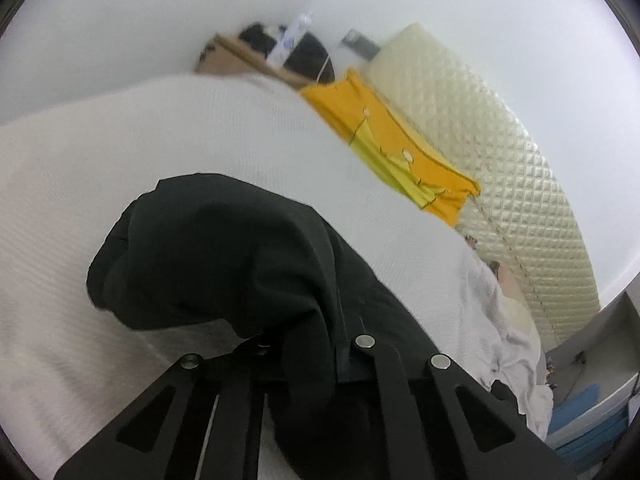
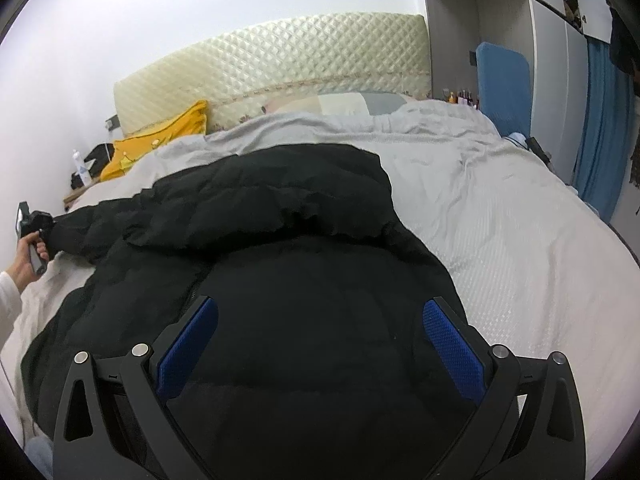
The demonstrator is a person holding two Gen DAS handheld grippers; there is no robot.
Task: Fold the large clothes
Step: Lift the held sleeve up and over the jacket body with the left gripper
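Observation:
A large black puffer jacket lies spread on the white bed. Its hood points toward the headboard and one sleeve stretches left. My right gripper is open, its blue pads hovering over the jacket's body. My left gripper is shut on the end of the black sleeve, which bunches up over the fingers and hides their tips. In the right wrist view the left gripper shows at the far left, held in a hand at the sleeve's cuff.
A yellow pillow and a quilted cream headboard stand at the bed's head. A rumpled grey-white blanket lies behind the jacket. A bottle sits on a side table at left. A blue chair and a closet stand right.

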